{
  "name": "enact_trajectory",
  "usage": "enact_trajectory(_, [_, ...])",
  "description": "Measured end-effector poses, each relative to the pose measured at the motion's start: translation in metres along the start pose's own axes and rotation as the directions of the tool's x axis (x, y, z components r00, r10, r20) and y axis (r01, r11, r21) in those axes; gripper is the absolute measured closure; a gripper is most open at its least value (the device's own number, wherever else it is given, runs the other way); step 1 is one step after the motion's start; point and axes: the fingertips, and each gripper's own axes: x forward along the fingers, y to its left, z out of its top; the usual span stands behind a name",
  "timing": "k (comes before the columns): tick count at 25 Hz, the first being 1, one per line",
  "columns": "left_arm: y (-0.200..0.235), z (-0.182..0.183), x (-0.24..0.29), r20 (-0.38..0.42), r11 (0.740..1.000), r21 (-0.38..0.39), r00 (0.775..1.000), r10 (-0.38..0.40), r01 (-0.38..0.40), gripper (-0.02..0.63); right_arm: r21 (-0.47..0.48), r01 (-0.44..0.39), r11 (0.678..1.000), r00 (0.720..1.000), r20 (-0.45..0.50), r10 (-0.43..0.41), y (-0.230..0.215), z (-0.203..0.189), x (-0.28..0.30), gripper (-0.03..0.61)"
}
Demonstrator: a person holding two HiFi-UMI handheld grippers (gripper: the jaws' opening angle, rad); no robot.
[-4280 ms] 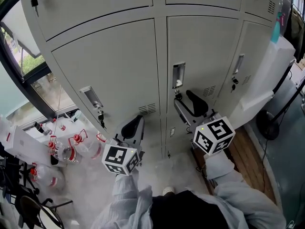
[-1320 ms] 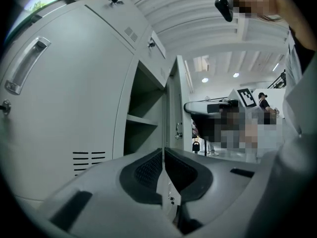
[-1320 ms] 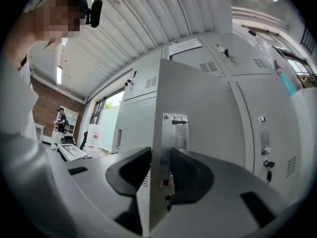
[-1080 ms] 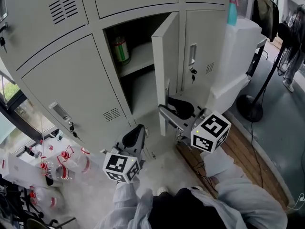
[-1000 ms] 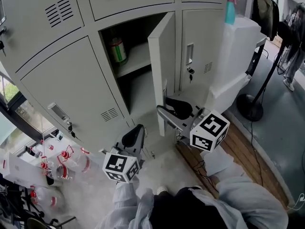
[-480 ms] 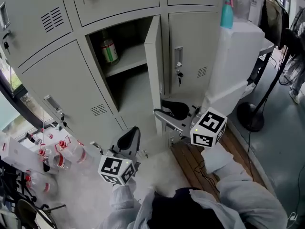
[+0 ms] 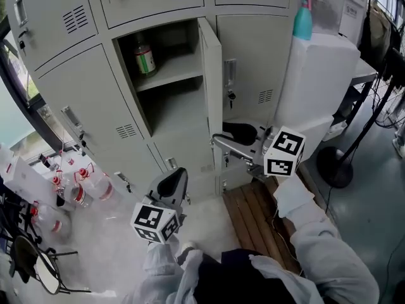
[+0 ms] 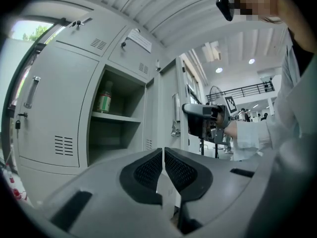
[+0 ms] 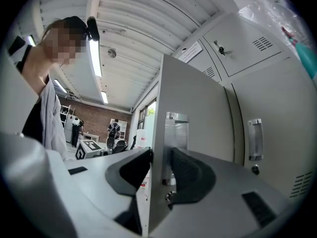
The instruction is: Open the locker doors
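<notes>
The right gripper (image 7: 220, 139) was clamped on the free edge of the open locker door (image 7: 212, 87), low down on it; in the right gripper view its two dark fingers (image 9: 190, 175) sat one on each face of the grey panel (image 9: 198, 128), just under the recessed metal handle (image 9: 176, 133). The door stood swung out towards the person, edge-on in the head view, hinged at its right side against a closed locker (image 7: 253, 62). Inside the open compartment a green-labelled bottle (image 7: 144, 59) stood at the back left of the upper shelf (image 7: 171, 75); the space beneath the shelf looked bare. The left gripper (image 7: 174, 177) was held lower and to the left, apart from the lockers, in front of another closed locker (image 7: 95, 100). Its fingers (image 8: 143, 170) were clenched together with nothing between them. Clear jugs with red caps (image 7: 88, 185) lay on the floor at the left, and a teal spray bottle (image 7: 302, 19) stood on a white cabinet (image 7: 316, 75) to the right.
</notes>
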Motion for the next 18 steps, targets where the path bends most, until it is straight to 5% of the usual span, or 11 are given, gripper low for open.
enact_trajectory(18, [-0.018,-0.003,0.007,-0.008,0.997,0.007,0.997,0.072,-0.072,0.595,0.011,-0.195,0.981,0.981,0.017,0.195,-0.022,0.001,-0.046,0.455])
